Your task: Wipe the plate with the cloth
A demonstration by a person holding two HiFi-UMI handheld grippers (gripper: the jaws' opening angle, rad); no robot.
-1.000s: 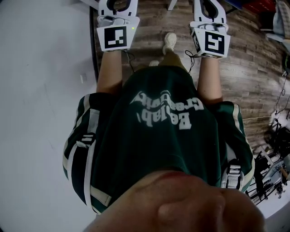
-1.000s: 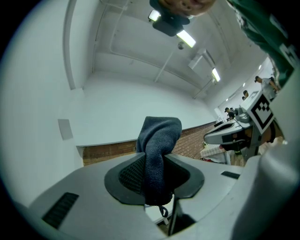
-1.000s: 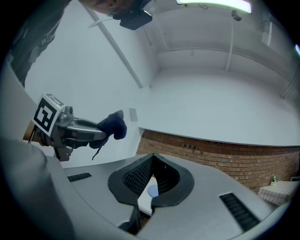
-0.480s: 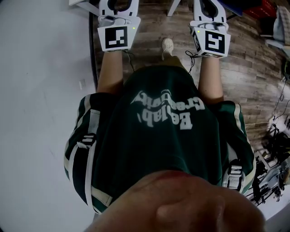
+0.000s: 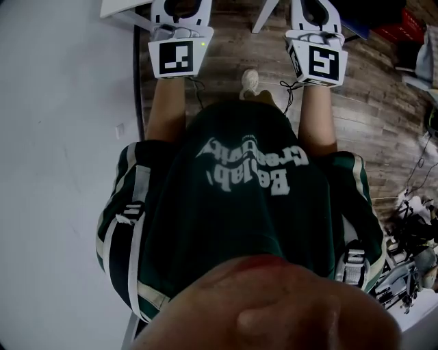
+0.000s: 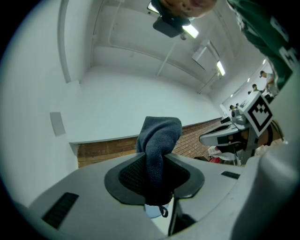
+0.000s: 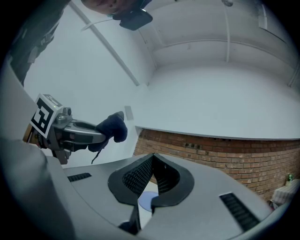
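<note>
My left gripper is shut on a dark blue cloth, which sticks up in a bunch out of the jaws. From the right gripper view that gripper shows at the left, with the cloth hanging off its tip. My right gripper is shut, its pads meeting with nothing between them. In the head view only the two marker cubes show, left and right, held out side by side in front of the person's green shirt. The jaws are cut off by the top edge. No plate is in view.
A wooden floor lies ahead, with a white wall along the left. White furniture legs and a white corner stand at the top. Cables and gear clutter the right. A brick strip runs under a white wall.
The floor has slid past in the head view while both grippers keep their places in the picture. White furniture has come into view at the top. The person's shoe has shifted.
</note>
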